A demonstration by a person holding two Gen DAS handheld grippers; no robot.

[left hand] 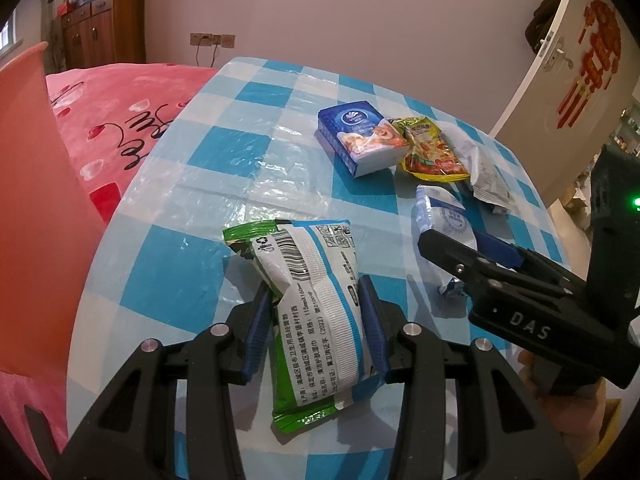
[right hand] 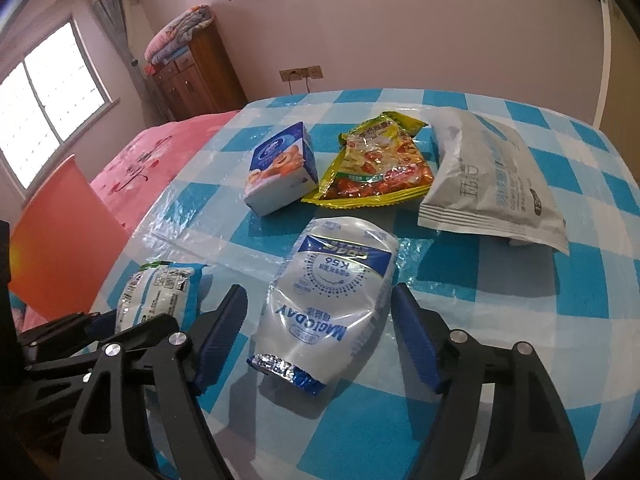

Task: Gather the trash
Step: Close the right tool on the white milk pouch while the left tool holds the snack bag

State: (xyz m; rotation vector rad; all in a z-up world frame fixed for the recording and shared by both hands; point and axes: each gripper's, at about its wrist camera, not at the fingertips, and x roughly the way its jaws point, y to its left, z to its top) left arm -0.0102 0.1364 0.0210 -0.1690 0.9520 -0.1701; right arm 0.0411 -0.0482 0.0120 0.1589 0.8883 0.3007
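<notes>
While the left gripper (left hand: 316,324) sits clamped on the green-and-white wipes packet (left hand: 316,308) at the lower middle of its own view, the right gripper (right hand: 316,340) straddles the silver-and-blue wrapper (right hand: 332,304) with its jaws apart, a gap showing on both sides. That wrapper lies flat between the blue pads (right hand: 416,340), its long axis running away from the camera along the fingers, torn end nearest, so the jaws look set to meet it across its narrow width. Further up the frame lie a blue box (right hand: 280,172), a yellow snack bag (right hand: 376,164) and a grey pouch (right hand: 492,184). Everything rests on a blue-checked tablecloth (right hand: 520,280) under clear plastic; a pink bed (right hand: 152,156) and an orange bin (right hand: 60,236) stand at the left.
</notes>
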